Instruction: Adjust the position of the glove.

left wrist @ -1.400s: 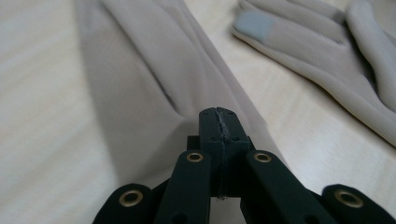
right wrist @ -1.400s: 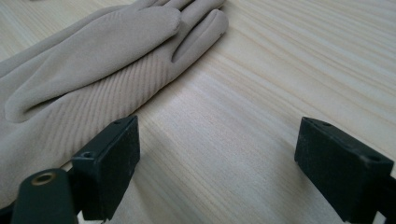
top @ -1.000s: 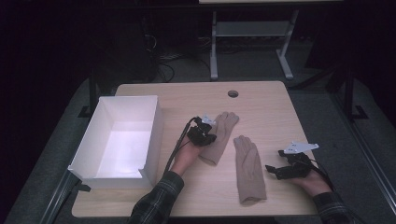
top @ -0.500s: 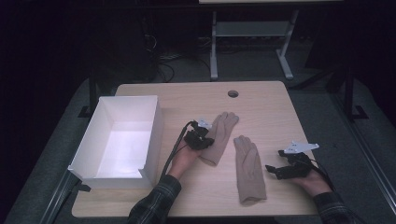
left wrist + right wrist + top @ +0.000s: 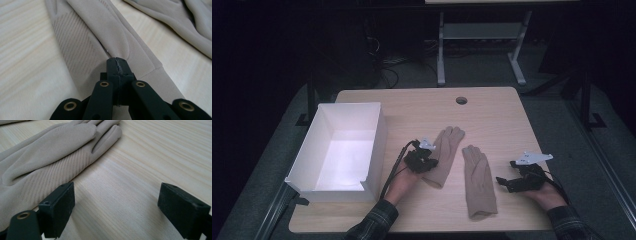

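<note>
White box [image 5: 343, 150] at left tabletop [image 5: 492, 112] edge, open top, near wall just beside left hand. Left gripper [image 5: 424, 159] [image 5: 117, 65] jaws clamped together, pinching cuff end of left glove [image 5: 443, 155] [image 5: 100, 40]; glove lies tilted, fingers pointing away. Narrow bare strip between gloves. Right glove [image 5: 478, 180] [image 5: 47, 152] flat mid-tabletop, cuff near front edge. Right gripper [image 5: 514, 182] [image 5: 116, 202] jaws spread wide, nothing between, just beside right glove, resting low over bare wood. Free room behind gloves up to round hole [image 5: 461, 100]. No readable writing anywhere.
</note>
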### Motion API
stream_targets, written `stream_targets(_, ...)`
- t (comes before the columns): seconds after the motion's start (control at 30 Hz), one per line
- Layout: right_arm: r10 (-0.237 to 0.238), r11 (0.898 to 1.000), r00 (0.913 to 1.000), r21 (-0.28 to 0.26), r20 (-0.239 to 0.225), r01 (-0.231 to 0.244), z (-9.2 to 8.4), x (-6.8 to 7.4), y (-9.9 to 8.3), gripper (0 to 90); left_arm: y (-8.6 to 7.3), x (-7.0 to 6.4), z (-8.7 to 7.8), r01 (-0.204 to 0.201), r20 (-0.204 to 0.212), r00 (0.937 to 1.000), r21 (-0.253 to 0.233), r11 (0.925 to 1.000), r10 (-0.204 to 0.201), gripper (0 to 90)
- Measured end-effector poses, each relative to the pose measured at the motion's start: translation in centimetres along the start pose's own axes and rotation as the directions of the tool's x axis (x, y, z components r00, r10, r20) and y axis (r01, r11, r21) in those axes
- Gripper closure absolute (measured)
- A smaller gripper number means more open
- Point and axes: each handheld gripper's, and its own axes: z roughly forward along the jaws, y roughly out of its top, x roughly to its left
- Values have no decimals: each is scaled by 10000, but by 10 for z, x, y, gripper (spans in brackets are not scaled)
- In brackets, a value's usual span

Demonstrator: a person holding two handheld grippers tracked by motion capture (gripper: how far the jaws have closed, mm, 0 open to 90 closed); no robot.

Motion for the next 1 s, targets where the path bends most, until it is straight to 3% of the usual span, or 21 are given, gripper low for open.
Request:
stream_targets(0.6, -64, 10000, 10000, 24, 47, 64, 0, 1, 0, 135, -32, -23, -28, -305, 320, 9990, 199, 9993, 299, 899)
stream_targets(0.87, -68, 10000, 10000, 28, 48, 68, 0, 1, 0, 134, -41, -28, -36, -193, 422, 9989, 178, 9997, 185, 897)
stream_targets(1.0, -73, 10000, 10000, 33, 50, 73, 0, 1, 0, 134, -33, -27, -38, -271, 127, 9996, -52, 9996, 272, 791)
